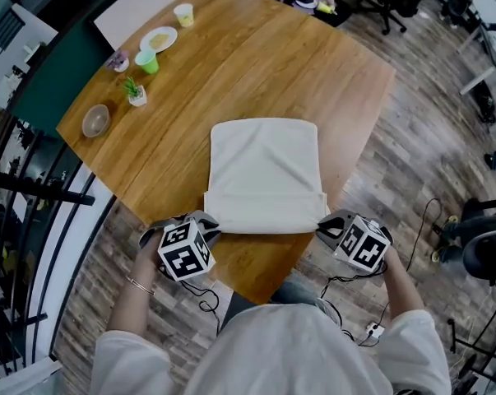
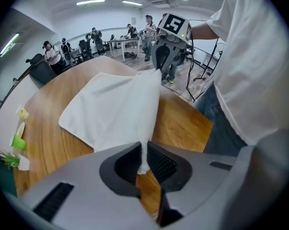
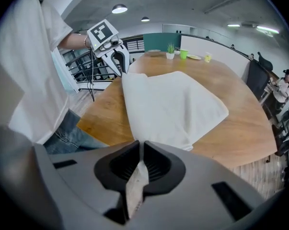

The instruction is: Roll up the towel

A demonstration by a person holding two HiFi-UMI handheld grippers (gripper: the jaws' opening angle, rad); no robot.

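A cream towel (image 1: 264, 171) lies on the wooden table (image 1: 256, 64), its near edge lifted and stretched between my two grippers. My left gripper (image 1: 208, 224) is shut on the towel's near left corner (image 2: 144, 152); the cloth hangs pinched between its black pads. My right gripper (image 1: 323, 224) is shut on the near right corner (image 3: 140, 169), with a strip of cloth showing between its jaws. Each gripper shows in the other's view: the right gripper (image 2: 159, 63) and the left gripper (image 3: 119, 61). The far half of the towel (image 3: 182, 104) rests flat on the table.
At the table's far left stand a bowl (image 1: 95, 120), a small potted plant (image 1: 135, 92), a green cup (image 1: 147, 60), a plate (image 1: 159, 39) and a pale cup (image 1: 183, 14). The table's near edge (image 1: 256, 290) lies just before the person's body. Chairs and people are in the background.
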